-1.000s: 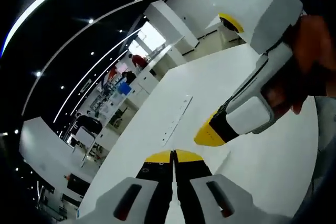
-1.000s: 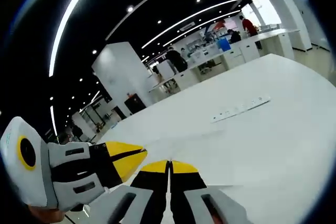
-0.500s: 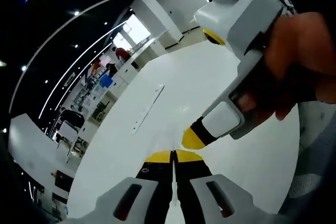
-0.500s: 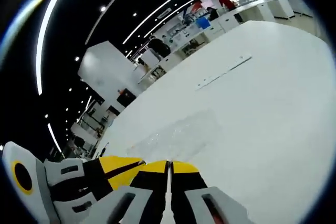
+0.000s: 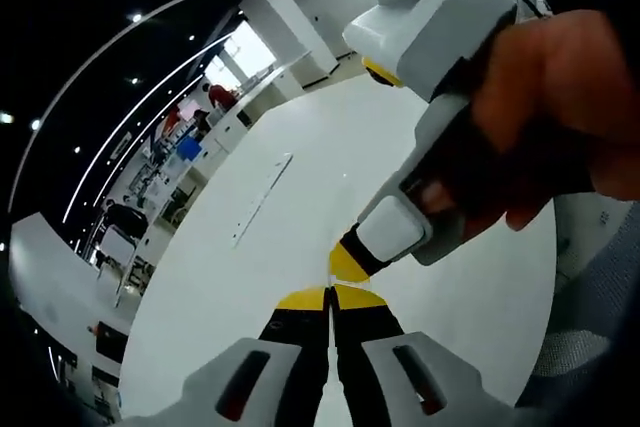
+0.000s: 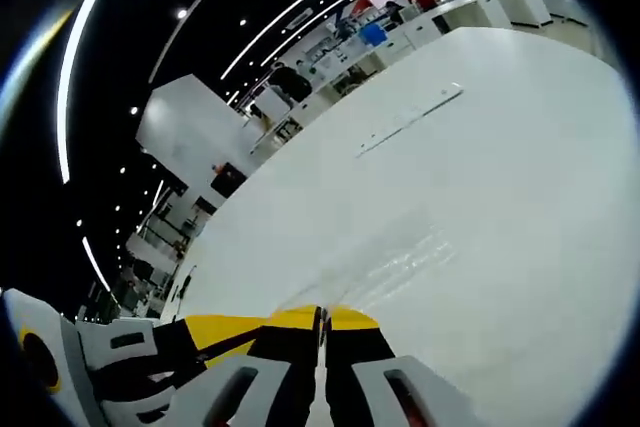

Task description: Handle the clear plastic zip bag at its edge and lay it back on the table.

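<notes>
Left gripper view: the left gripper [image 5: 330, 299], with yellow tips on black and grey-white jaws, has its jaws pressed together with no gap between them; whether a film edge lies between them cannot be told. Just above its tips the right gripper [image 5: 345, 265] enters from the right, its yellow tip touching or nearly touching the left one, its white body held in a person's hand [image 5: 555, 117]. Beneath both lies the white table [image 5: 250, 277], smooth and matt, with a long, flat, pale strip [image 5: 262, 198] lying well ahead on it.

Right gripper view: the right gripper [image 6: 322, 319] likewise has its jaws closed flush; the left gripper [image 6: 215, 332] comes in from the left, its yellow tip just beside the right one. The clear plastic zip bag [image 6: 400, 257] spreads out from the tips across the white table [image 6: 520, 147] as a thin, transparent, faintly wrinkled sheet marked mainly by glints; it appears flat and empty. Its near edge reaches the closed jaws, though an actual grip on it cannot be confirmed. The pale strip [image 6: 410, 120] lies farther off, well apart from the bag. Beyond the table edge stand white counters [image 6: 450, 9] and people [image 6: 290, 80] under a dark ceiling with linear lights
</notes>
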Action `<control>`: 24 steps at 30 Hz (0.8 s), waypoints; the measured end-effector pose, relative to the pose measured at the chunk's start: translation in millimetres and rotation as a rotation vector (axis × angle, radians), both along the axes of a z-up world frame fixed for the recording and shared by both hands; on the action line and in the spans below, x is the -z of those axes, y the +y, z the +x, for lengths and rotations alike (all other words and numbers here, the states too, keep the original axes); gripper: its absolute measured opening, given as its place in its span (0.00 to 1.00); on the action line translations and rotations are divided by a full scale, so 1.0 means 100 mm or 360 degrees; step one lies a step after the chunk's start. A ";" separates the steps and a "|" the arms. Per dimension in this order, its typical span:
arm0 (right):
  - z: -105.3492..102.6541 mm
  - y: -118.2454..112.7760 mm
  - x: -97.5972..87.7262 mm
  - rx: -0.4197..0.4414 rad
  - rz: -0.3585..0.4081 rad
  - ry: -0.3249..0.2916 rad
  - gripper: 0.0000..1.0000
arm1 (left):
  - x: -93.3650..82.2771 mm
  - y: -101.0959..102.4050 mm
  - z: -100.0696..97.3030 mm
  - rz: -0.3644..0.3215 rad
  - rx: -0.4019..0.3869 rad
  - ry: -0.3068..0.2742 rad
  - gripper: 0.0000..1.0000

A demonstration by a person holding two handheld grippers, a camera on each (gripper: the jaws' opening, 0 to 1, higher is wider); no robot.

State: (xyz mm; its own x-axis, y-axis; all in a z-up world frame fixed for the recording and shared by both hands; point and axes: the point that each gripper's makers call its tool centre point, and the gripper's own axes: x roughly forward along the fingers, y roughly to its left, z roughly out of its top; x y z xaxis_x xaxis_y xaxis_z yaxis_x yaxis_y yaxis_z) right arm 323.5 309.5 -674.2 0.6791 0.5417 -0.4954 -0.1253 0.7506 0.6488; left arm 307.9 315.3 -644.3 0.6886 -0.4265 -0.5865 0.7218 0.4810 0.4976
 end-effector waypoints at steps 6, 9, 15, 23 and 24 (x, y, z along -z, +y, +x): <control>-0.12 -0.01 0.11 -0.0054 -0.0112 0.0030 0.00 | 0.09 0.05 -0.02 0.0017 -0.0013 0.0031 0.00; -0.15 -0.03 0.16 -0.0069 -0.0143 0.0048 0.00 | 0.11 0.08 -0.01 0.0024 -0.0029 0.0034 0.00; -0.21 -0.03 0.23 -0.0087 -0.0169 0.0075 0.00 | 0.05 0.15 0.08 0.0014 -0.0074 0.0014 0.00; -0.28 -0.01 0.26 -0.0100 -0.0184 0.0094 0.00 | -0.07 0.19 0.15 -0.0001 -0.0108 -0.0027 0.00; -0.28 -0.01 0.28 -0.0102 -0.0189 0.0097 0.00 | -0.08 0.19 0.16 -0.0002 -0.0111 -0.0030 0.00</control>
State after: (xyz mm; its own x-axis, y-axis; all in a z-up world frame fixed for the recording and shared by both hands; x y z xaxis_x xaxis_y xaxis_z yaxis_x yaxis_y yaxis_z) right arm 295.7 308.9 -701.7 0.6114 0.5182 -0.5980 -0.1386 0.8142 0.5638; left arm 324.2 334.7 -636.3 0.7276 -0.3780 -0.5724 0.6770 0.5303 0.5104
